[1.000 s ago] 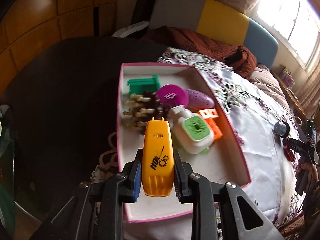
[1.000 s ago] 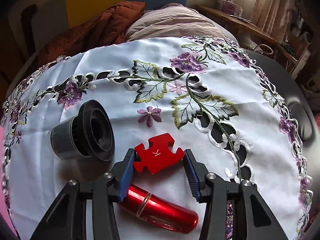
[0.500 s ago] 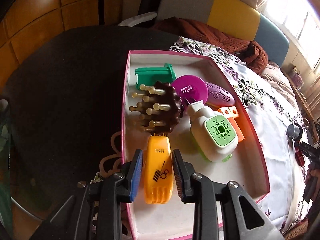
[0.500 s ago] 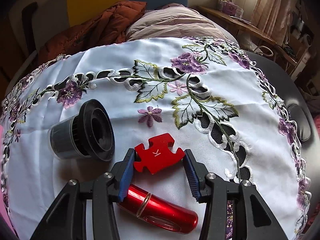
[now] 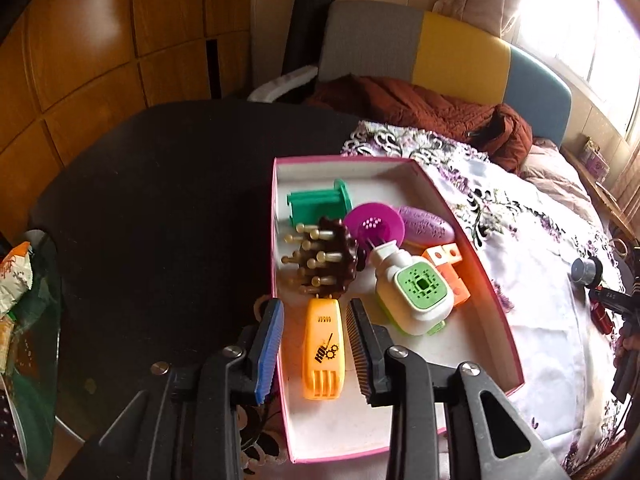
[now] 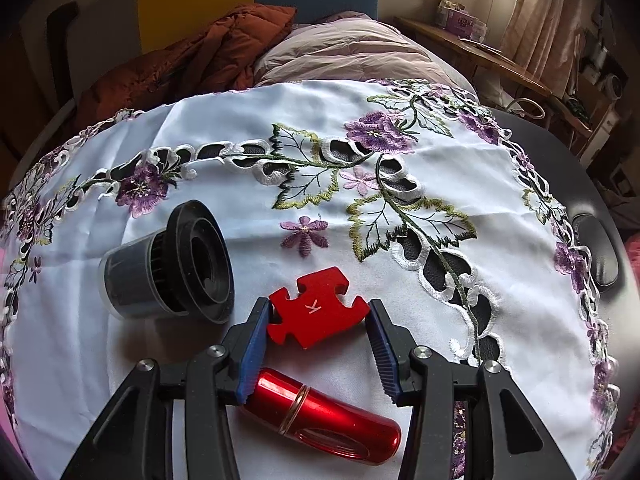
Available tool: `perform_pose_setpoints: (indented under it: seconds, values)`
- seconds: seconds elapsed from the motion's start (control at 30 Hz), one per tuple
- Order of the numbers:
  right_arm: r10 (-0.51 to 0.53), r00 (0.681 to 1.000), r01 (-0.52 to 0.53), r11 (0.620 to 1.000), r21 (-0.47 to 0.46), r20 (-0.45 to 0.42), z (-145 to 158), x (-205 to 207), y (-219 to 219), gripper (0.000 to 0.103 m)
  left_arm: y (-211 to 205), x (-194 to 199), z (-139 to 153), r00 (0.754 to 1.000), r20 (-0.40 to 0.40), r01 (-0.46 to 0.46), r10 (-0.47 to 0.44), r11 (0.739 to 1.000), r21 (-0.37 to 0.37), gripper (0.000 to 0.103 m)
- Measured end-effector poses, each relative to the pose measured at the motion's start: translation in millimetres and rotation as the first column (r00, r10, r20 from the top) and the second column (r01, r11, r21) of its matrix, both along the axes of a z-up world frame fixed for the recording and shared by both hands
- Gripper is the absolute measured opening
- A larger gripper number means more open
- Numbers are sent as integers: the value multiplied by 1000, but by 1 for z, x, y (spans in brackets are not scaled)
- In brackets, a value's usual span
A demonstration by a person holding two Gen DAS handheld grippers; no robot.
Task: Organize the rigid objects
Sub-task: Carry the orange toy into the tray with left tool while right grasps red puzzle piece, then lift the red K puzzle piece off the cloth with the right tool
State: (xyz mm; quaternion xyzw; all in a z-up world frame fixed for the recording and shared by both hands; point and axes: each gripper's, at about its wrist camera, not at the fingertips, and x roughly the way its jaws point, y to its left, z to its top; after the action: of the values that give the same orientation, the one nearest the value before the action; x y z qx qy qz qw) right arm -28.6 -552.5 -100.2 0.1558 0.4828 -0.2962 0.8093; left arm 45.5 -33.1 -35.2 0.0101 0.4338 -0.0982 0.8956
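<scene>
My left gripper [image 5: 316,314] hovers over the near end of a pink-rimmed white box [image 5: 344,428]. Its jaws are opening, and an orange toy [image 5: 323,354] lies on the box floor between them with a gap on each side. The box also holds a brown bristle brush [image 5: 332,256], a green toy [image 5: 318,202], a magenta disc [image 5: 374,224], a purple oval [image 5: 428,228], a white and green device [image 5: 416,296] and an orange block [image 5: 448,268]. My right gripper [image 6: 318,320] is shut on a red puzzle piece [image 6: 316,312] on the embroidered tablecloth [image 6: 400,208].
A black and grey cup-shaped part [image 6: 172,272] lies on its side left of the puzzle piece. A shiny red tube [image 6: 324,416] lies under the right gripper. The dark round table [image 5: 160,200] extends left of the box. A sofa with a brown blanket [image 5: 420,108] stands behind.
The left gripper set the orange toy down in the box, its jaws widened off it, and it drew back. The right gripper and the puzzle piece have not moved.
</scene>
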Motion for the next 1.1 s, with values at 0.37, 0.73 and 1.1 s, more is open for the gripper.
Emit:
perform_pose_setpoints:
  seconds: [0.37, 0.73, 1.1]
  values:
    - [7, 999, -6, 1000, -26, 35, 9, 1, 6, 48, 2, -11, 22, 998, 61, -3, 3, 1000, 4, 32]
    - [5, 990, 2, 999, -47, 144, 34, -5, 8, 48, -4, -16, 23, 997, 70, 13, -15, 999, 34, 32]
    - [67, 983, -56, 996, -67, 171, 43, -1, 24, 48, -4, -16, 21, 998, 61, 13, -15, 999, 36, 32]
